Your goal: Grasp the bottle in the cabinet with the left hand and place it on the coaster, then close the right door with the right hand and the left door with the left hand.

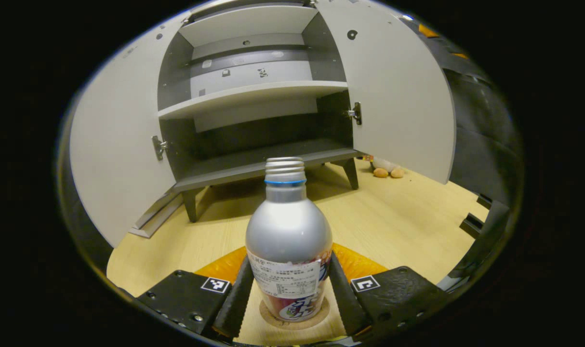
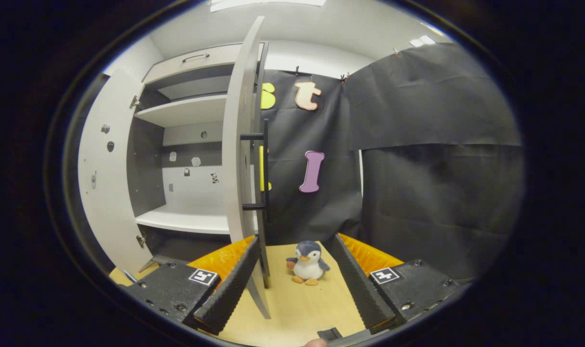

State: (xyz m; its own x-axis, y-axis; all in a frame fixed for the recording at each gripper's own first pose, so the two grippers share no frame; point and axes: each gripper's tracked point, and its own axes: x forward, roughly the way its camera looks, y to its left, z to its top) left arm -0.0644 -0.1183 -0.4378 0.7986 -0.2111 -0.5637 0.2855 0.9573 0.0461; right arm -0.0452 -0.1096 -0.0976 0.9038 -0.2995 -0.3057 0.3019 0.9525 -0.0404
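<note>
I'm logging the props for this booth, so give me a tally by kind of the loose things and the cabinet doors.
Bottle: 1
Coaster: 1
Penguin toy: 1
Cabinet doors, left door and right door: 2
Total: 5

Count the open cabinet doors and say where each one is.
2. In the left gripper view, the left door swings out at the cabinet's left side and the right door at its right side. Both are wide open; none hidden.
</note>
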